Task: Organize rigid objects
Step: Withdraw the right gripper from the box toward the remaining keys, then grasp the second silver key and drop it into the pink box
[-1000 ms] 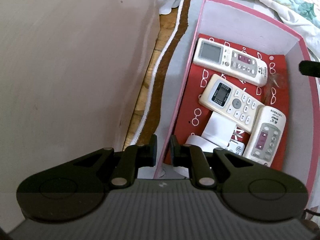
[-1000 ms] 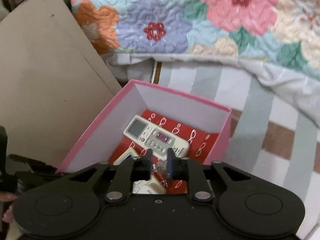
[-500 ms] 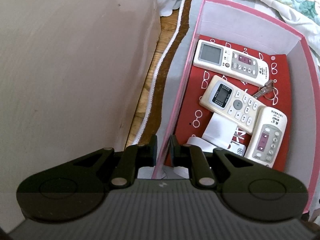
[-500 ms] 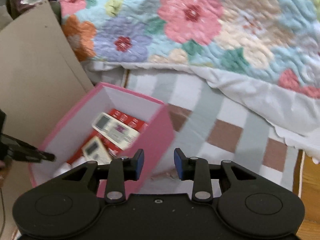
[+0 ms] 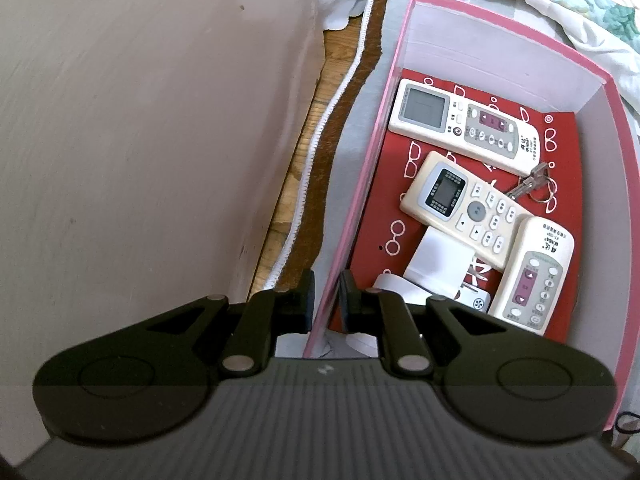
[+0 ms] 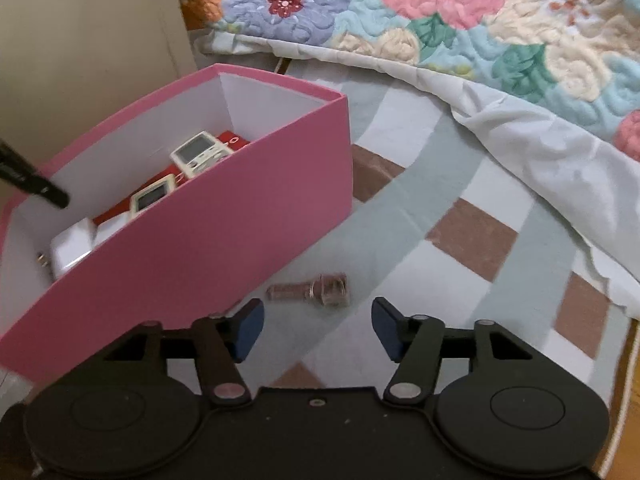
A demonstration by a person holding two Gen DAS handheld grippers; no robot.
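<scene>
A pink box (image 5: 360,184) (image 6: 224,216) sits on a checked mat. Inside it lie three white remotes (image 5: 466,126), (image 5: 464,208), (image 5: 534,276), a key ring (image 5: 536,186) and a white charger (image 6: 74,248). My left gripper (image 5: 326,300) is shut on the box's left wall near its front corner. My right gripper (image 6: 318,326) is open, low over the mat just right of the box. A metal bolt with a nut (image 6: 310,290) lies on the mat just ahead of its fingertips, apart from them.
A beige cardboard panel (image 5: 140,140) stands left of the box. A flowered quilt (image 6: 440,20) with a white edge lies behind and to the right. Wooden floor (image 5: 320,80) shows between panel and mat.
My right gripper left the box, let go of the keys inside it, opened wide and came down over the mat beside the bolt. My left gripper kept its hold on the wall.
</scene>
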